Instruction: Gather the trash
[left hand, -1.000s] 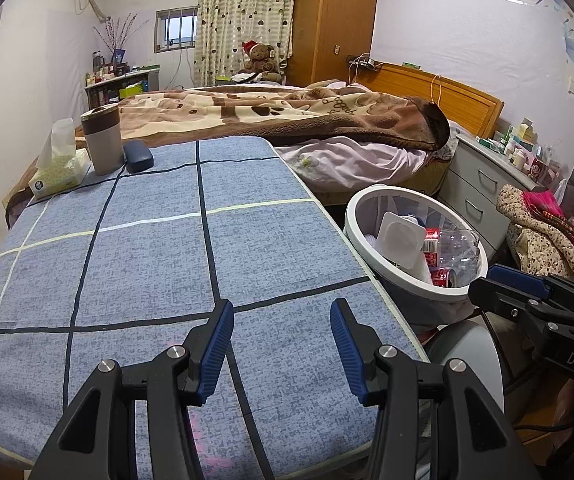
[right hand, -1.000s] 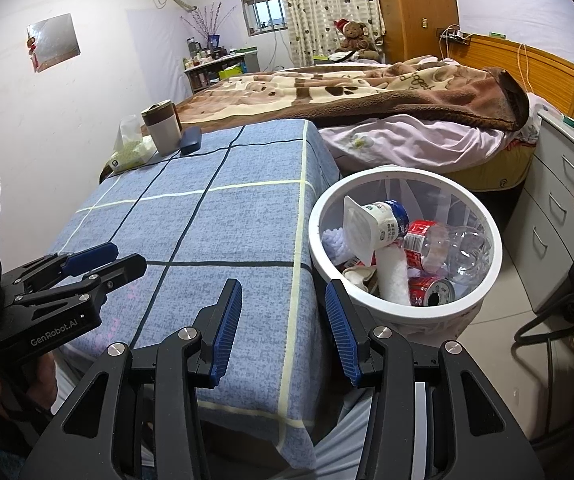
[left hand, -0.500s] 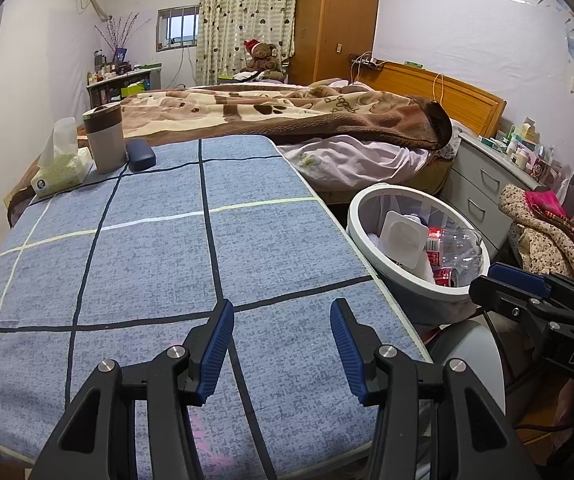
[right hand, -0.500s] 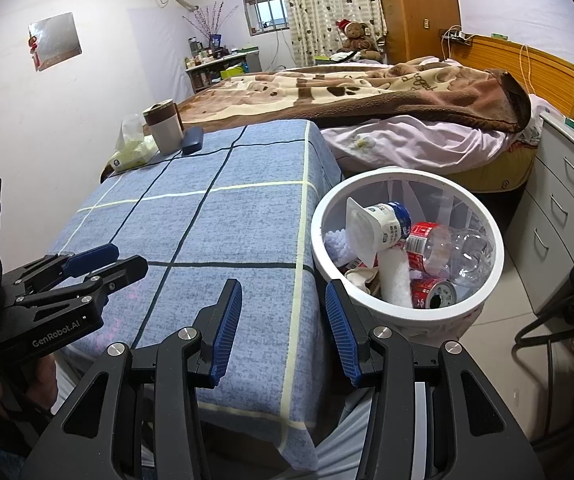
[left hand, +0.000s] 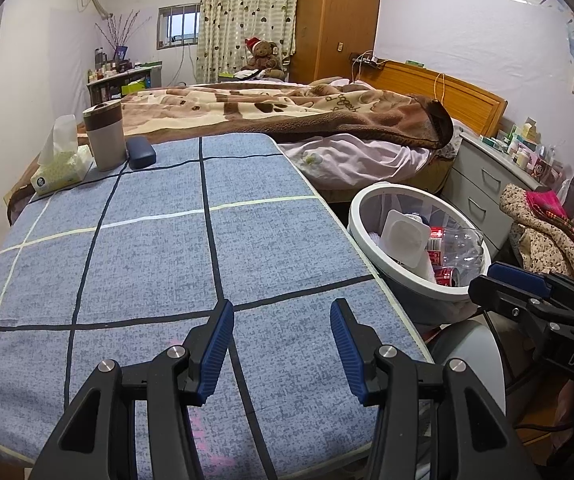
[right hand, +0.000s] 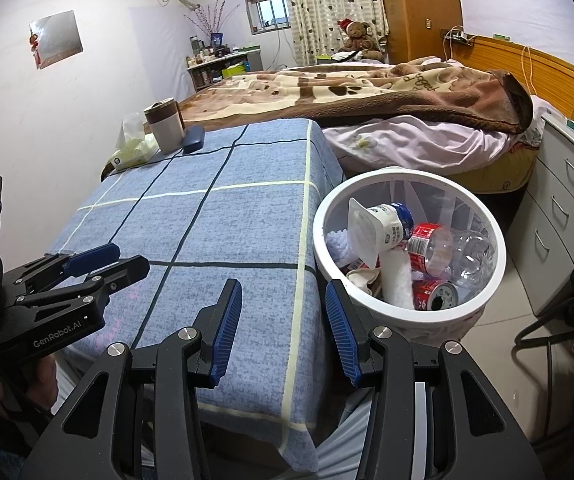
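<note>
A white round trash bin (right hand: 483, 208) (left hand: 357, 210) stands on the floor at the table's right side. In it lie a yogurt cup (right hand: 383, 226), a clear plastic bottle (right hand: 457, 250), red cans (right hand: 435, 294) and crumpled tissue. My left gripper (left hand: 282, 320) hovers open over the blue checked tablecloth (left hand: 147, 248), nothing between its fingers. My right gripper (right hand: 283, 300) stands open over the table's near right corner, just left of the bin, and holds nothing. Each gripper also shows at the edge of the other's view.
At the table's far left stand a tissue box (left hand: 61, 168), a brown-and-white cup (left hand: 105, 136) and a dark blue case (left hand: 141, 153). Behind is a bed with a brown blanket (left hand: 287, 112). Grey drawers (right hand: 555, 216) and clothes on a chair (left hand: 547, 232) lie right of the bin.
</note>
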Motion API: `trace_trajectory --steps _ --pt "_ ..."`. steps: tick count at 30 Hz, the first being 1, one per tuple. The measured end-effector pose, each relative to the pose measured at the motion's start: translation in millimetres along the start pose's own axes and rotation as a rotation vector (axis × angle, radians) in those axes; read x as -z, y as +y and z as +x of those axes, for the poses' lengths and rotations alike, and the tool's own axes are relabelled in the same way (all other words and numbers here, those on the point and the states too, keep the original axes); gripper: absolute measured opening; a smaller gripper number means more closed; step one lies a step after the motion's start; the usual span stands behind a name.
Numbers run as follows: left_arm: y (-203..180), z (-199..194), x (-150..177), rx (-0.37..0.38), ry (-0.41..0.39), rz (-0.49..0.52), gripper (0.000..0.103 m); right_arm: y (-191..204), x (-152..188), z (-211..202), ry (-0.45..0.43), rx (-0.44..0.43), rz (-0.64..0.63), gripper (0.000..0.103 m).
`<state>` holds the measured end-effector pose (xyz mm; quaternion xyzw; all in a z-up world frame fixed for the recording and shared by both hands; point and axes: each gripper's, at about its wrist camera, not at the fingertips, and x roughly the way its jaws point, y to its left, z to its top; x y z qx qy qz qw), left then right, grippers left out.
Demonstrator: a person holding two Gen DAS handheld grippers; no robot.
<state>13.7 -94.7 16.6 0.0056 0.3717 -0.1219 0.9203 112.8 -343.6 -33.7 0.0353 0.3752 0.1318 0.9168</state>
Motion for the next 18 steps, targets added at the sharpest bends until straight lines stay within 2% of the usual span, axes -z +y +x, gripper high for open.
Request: trace_trajectory --steps 18 --pt "-0.9 4.2 3.1 -0.002 0.007 -0.001 0.050 -0.5 -0.8 1.2 0.010 -0.002 -0.002 0.045"
